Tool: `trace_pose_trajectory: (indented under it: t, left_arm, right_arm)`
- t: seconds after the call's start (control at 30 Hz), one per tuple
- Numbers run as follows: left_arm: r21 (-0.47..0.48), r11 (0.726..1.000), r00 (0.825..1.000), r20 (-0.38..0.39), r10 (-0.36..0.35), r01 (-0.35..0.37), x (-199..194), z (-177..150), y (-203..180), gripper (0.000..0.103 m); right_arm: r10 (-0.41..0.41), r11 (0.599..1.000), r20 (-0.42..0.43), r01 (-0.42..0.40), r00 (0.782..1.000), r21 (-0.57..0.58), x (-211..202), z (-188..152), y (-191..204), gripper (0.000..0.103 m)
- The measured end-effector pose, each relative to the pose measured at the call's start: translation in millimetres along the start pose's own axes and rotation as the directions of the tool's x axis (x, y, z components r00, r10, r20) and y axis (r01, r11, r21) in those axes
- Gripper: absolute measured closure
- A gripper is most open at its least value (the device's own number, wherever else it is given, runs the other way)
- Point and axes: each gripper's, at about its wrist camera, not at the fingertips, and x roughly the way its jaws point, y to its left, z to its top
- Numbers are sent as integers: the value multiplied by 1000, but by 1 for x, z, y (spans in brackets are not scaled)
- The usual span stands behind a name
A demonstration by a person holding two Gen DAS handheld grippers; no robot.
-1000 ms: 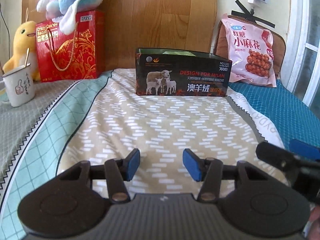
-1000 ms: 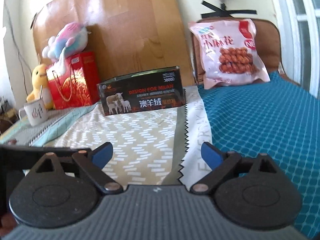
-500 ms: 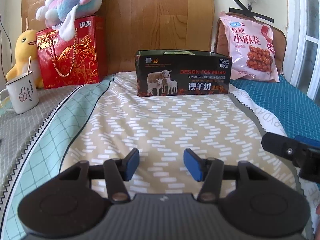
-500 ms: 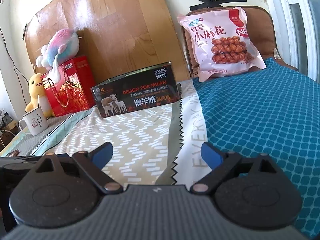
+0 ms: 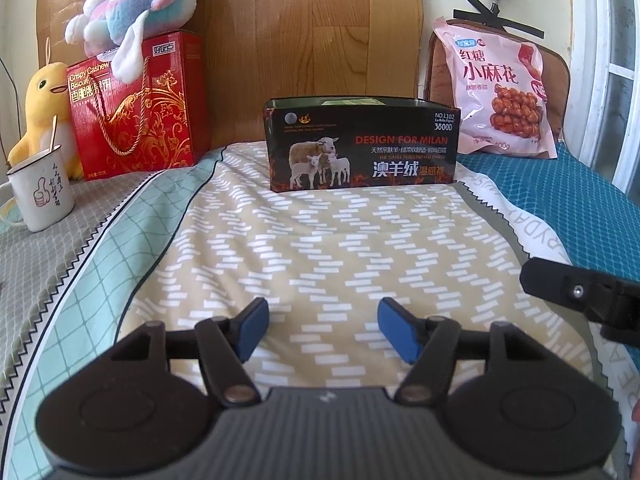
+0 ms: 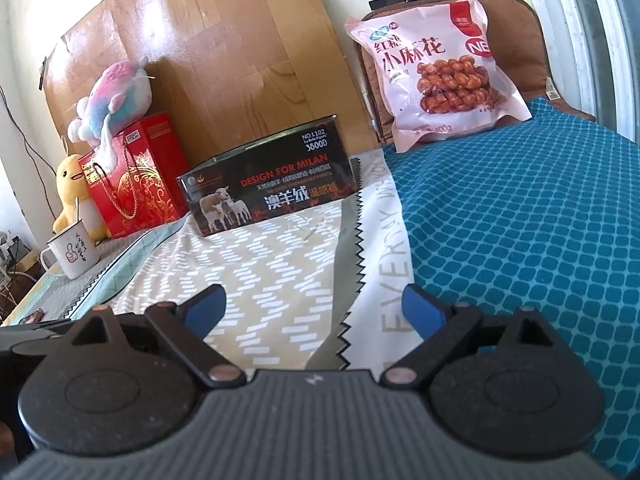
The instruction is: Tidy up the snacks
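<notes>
A pink snack bag (image 5: 500, 96) (image 6: 436, 72) leans upright against a brown cushion at the back right. An open black box with sheep pictures (image 5: 360, 146) (image 6: 272, 192) stands in the middle at the back, something green inside it. A red biscuit gift box (image 5: 140, 108) (image 6: 136, 176) stands at the back left. My left gripper (image 5: 320, 328) is open and empty, low over the bed. My right gripper (image 6: 314, 312) is open and empty, beside it to the right; part of it shows in the left wrist view (image 5: 580, 296).
A white mug (image 5: 40, 192) (image 6: 74, 252) with a stick stands at the left. A yellow duck plush (image 5: 40, 108) and a pink-blue plush (image 5: 132, 4) sit by the red box. A wooden board (image 5: 320, 28) backs the bed. A window frame (image 6: 592, 40) is at the right.
Both grippers have tilted and risen slightly, so the scene sits lower in view. The left gripper's jaws have opened wider. Nothing on the bed moved.
</notes>
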Motion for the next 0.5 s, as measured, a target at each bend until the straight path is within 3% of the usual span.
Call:
trace_pose_trajectory:
  t: [0.1,0.13,0.17,0.33,0.5]
  left_arm:
    - [-9,1000,1000,-6,1,-1,1,1,2,30]
    - [-14,1000,1000,-12,-4,4,2,1,3,17]
    - [-24,1000,1000,-24,-14,13,4,2,5,13]
    - [-62,998,999,-39,-19,16,4,2,14,1]
    - [-76,997,999,-47,12,-15,5,1,15,0]
  right_arm:
    - [4,1000,-4,-3,1000,10,0,1,-2,7]
    - [6,1000,-4,-6,1000,12,0,1,-3,7]
    - [8,1000,-3,-8,1000,15,0,1,-3,7]
    - [14,998,1,-14,1000,61,-1,2,-9,7]
    - [19,994,6,-20,1000,111,-2,4,-18,7]
